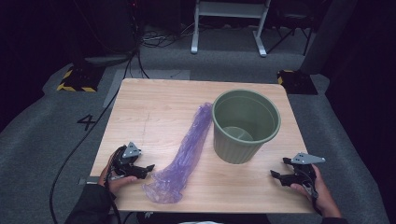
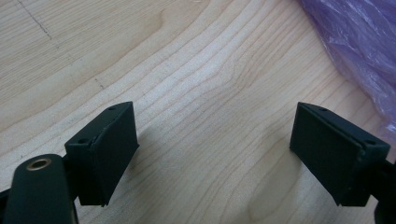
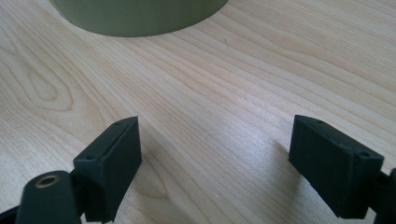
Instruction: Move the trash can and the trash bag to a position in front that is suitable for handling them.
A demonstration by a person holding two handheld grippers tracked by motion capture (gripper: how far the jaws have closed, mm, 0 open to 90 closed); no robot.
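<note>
Both grippers are resting low at the near edge of the wooden table [image 1: 154,100], the left gripper [image 1: 148,168] gaping wide just beside the crumpled purple plastic bag [image 1: 187,149]. Across from it, the right gripper [image 1: 273,173] is also spreading wide on nothing, while the green bin [image 1: 245,126] is standing upright near it, touching the bag's far end.

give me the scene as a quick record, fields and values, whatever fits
surface: wooden table
bin: green, upright, right of centre, nothing seen inside
bag: purple plastic, lying long and flat left of the bin, top end beside its rim
left gripper: open, holds nothing, at the near left edge, beside the bag's near end
right gripper: open, holds nothing, near right edge, aimed toward the bin's base
</note>
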